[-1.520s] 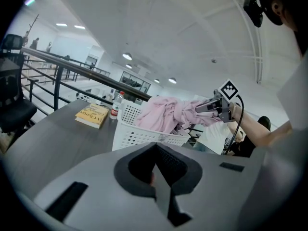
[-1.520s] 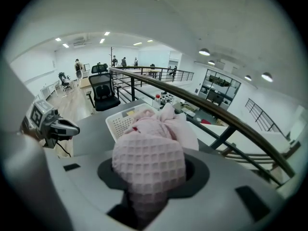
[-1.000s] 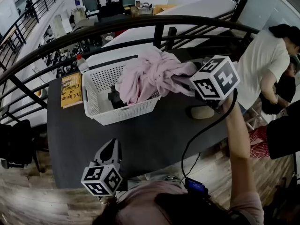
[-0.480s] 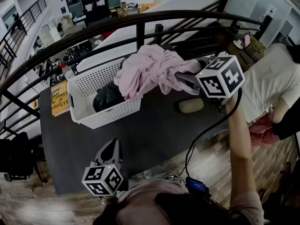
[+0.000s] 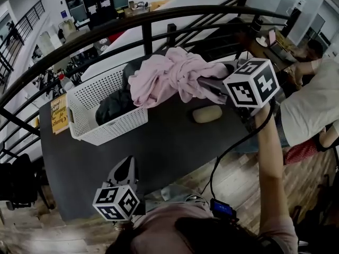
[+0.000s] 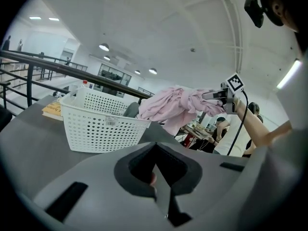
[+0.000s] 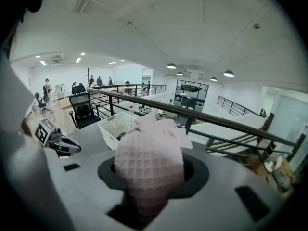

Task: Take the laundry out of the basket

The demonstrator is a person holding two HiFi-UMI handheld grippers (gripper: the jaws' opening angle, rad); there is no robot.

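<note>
My right gripper [image 5: 207, 86] is shut on a pink waffle-knit garment [image 5: 167, 75], which hangs bunched in the air over the right end of the white perforated basket [image 5: 92, 134] and the table beside it. In the right gripper view the pink cloth [image 7: 149, 165] fills the jaws. A dark garment [image 5: 111, 107] lies inside the basket. My left gripper [image 5: 126, 163] hovers low at the table's front edge, apart from the basket, its jaws together and holding nothing. The left gripper view shows the basket [image 6: 103, 126] ahead and the pink garment [image 6: 178, 107] to its right.
The dark grey table [image 5: 169, 147] carries a yellow book [image 5: 59, 115] left of the basket and a beige oblong object [image 5: 206, 114] under the garment. A black railing [image 5: 159, 17] runs behind. A person [image 5: 312, 105] stands at the right, a black chair [image 5: 16, 184] at the left.
The right gripper has carried the pink garment up and to the right, off the basket's middle toward its right end. The dark garment now shows. The left gripper has drifted right along the table.
</note>
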